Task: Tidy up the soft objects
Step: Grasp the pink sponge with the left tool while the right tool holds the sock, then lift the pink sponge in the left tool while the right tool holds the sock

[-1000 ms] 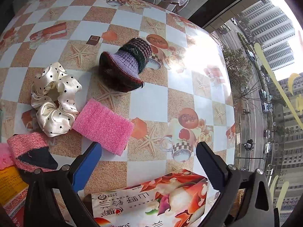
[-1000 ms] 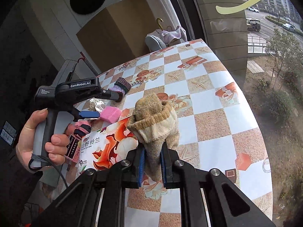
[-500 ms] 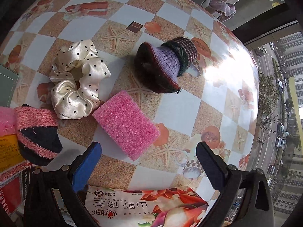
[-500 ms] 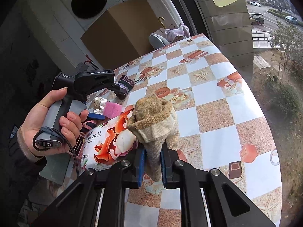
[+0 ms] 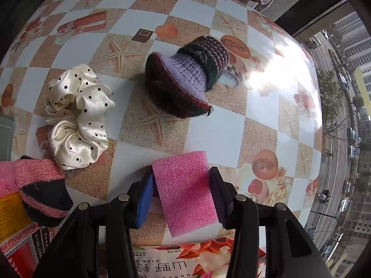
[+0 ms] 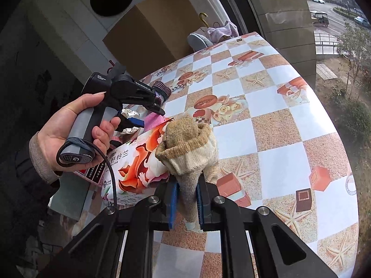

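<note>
Tabletop: sponge between left gripper pads

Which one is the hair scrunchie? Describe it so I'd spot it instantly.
Start at the checkered starfish tablecloth. Left of the knitted purple hat lies a ruffled cream satin scrunchie. It alone is shiny with black polka dots, unlike the flat pink foam sponge nearby.

My left gripper is boxed in: scrunchie and pink-black knit piece to its left, knitted hat ahead, printed packet right beneath. Bare tablecloth to the right, open passage there. In the right wrist view, the table's right half is free to the edge.
</note>
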`<state>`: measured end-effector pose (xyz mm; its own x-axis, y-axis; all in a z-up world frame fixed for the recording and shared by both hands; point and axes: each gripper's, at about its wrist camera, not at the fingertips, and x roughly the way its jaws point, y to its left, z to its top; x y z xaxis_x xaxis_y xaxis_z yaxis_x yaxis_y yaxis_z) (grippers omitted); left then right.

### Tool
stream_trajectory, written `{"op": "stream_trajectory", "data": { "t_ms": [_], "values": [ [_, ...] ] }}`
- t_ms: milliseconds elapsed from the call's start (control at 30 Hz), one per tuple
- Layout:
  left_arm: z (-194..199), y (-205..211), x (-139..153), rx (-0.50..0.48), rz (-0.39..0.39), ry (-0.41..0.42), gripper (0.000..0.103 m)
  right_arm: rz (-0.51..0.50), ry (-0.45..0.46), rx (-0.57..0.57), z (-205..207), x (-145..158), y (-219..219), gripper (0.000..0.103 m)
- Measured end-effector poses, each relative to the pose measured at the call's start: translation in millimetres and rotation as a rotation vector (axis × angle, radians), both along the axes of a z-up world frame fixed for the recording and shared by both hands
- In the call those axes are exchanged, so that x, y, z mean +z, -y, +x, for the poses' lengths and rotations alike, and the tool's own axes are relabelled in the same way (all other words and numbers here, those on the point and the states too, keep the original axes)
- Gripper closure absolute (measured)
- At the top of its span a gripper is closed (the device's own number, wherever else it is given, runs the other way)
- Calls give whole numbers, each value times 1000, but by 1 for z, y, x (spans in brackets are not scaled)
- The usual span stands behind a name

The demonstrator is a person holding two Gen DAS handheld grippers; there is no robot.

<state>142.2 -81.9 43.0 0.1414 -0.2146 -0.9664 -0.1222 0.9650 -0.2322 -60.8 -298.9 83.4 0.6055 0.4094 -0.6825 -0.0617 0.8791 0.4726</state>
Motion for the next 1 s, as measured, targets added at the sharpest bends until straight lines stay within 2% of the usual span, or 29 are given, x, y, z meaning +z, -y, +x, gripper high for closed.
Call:
{"op": "stream_trajectory", "data": {
  "t_ms": [100,267,400,467,600,700,1000],
  "values": [
    [-29,12,28,-104,20,99,53,-10,-9,-11,-5,-1,-1,87],
    [-64,26,77,-240,145,325,52,-9,-21,-51,1,1,1,87],
    [-88,34,99,-343,176,423,52,-40,-20,-76,12,10,-4,87],
    [-111,41,104,-401,225,473,52,-51,-10,-82,12,17,-8,87],
    [-143,33,108,-445,240,496,52,-71,3,-63,13,30,-24,88],
    [-153,24,100,-443,271,490,52,-88,1,-42,15,34,-40,88],
    [-174,-12,94,-407,263,494,52,-153,-3,-3,12,41,-77,88]
  ]
}}
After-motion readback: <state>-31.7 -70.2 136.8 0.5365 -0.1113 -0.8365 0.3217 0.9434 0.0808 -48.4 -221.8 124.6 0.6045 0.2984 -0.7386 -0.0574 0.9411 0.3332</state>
